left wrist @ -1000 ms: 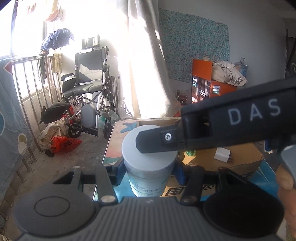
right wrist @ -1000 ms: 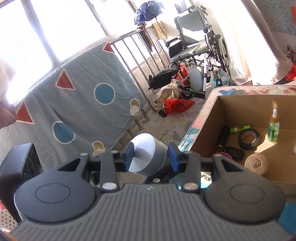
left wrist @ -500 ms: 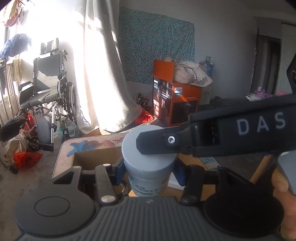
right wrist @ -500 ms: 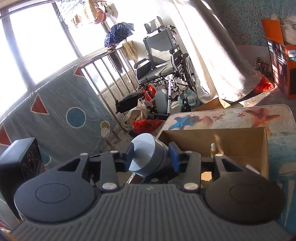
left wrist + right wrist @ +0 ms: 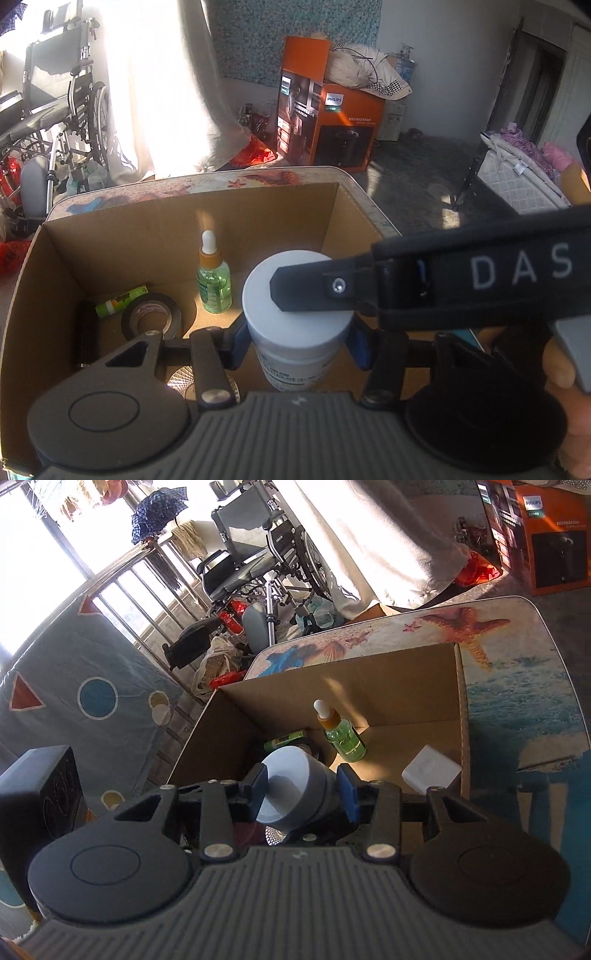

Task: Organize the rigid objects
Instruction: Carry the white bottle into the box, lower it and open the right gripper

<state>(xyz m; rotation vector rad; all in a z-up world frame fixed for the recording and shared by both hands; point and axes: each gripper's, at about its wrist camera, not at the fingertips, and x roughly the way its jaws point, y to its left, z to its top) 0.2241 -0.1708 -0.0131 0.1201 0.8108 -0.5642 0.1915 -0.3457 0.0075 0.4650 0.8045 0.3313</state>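
Now the grey-lidded jar (image 5: 295, 317) hangs over the open cardboard box (image 5: 258, 218) on the counter (image 5: 517, 686), where a second ago it was beyond the box's edge. Left gripper (image 5: 295, 341) fingers clamp its body; right gripper (image 5: 301, 792) fingers clamp its lid. Below lie a green dropper bottle (image 5: 214, 284), tape roll (image 5: 151, 319) and white block (image 5: 430, 770).

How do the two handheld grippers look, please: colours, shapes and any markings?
Both grippers are black, each with a ribbed grey base, two round black discs and blue pads on the fingers. The right gripper carries the white letters DAS on its side. No sleeve is visible.
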